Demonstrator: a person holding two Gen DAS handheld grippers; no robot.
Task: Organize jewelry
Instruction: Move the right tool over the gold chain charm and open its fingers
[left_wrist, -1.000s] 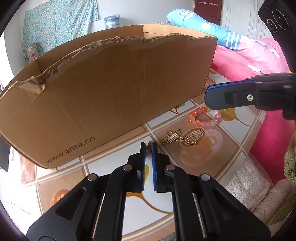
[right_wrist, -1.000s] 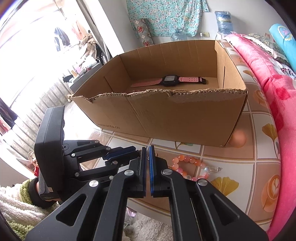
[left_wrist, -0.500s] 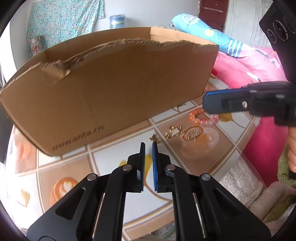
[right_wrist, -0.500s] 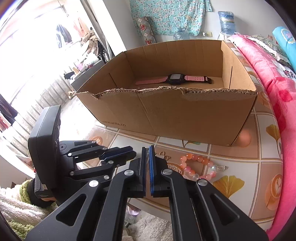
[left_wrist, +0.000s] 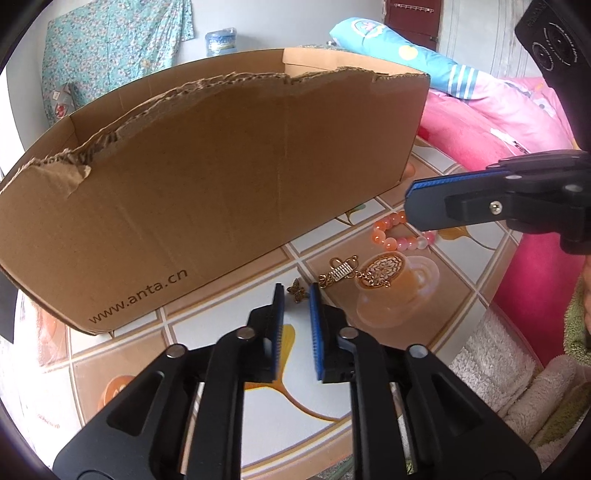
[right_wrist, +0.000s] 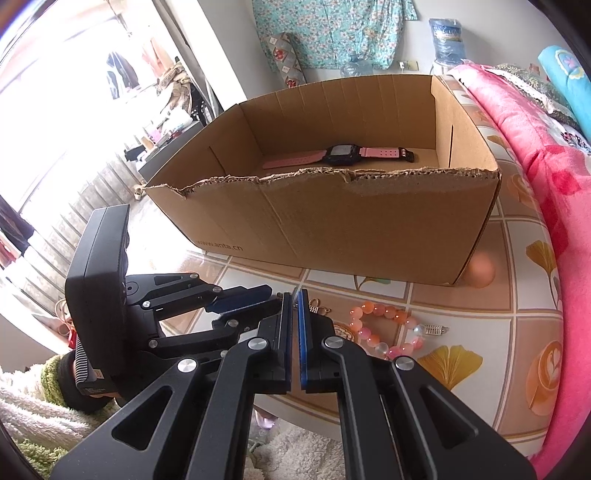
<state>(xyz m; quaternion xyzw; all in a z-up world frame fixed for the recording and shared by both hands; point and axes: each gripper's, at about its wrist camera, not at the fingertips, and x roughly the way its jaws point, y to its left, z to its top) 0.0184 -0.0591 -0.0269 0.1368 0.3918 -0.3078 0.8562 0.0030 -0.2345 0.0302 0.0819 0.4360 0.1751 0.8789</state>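
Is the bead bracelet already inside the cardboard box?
No, the bracelet lies on the table in front of the box; only a pink watch is seen inside.

Left gripper angled downward, jaws opening, nothing pressed between the pads. Right gripper angled downward, jaws closed, empty, just beside the left.

our black two-finger left gripper and right gripper carry ribbed blue pads, silver pivot screws; fluffy cream-green sleeves.
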